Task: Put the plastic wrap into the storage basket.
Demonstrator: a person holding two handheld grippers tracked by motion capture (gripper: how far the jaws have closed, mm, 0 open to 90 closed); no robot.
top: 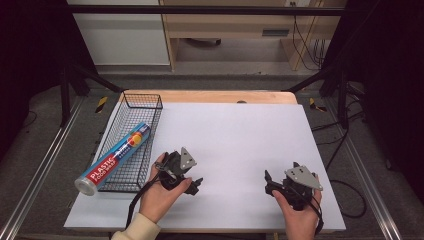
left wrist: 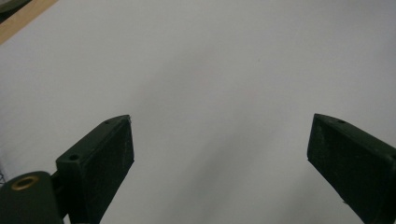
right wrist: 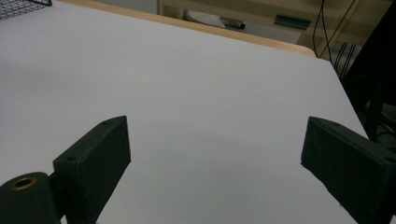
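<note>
A roll of plastic food wrap (top: 114, 159) in a red and blue box lies slanted in a black wire basket (top: 142, 95) at the table's left, its near end sticking out over the basket's front rim. My left gripper (top: 193, 183) (left wrist: 219, 122) is held low over the white table top just right of the basket, open, with only bare white surface between its fingers. My right gripper (top: 269, 184) (right wrist: 217, 120) rests near the front right of the table, open too, nothing between its fingers. Both are apart from the roll.
The white sheet (top: 235, 135) covers most of a wooden table whose far edge (top: 210, 96) shows behind it. Black frame bars (top: 80, 75) stand at both sides. Cables (top: 350, 200) trail on the floor to the right, and a wooden desk (top: 225, 25) stands beyond.
</note>
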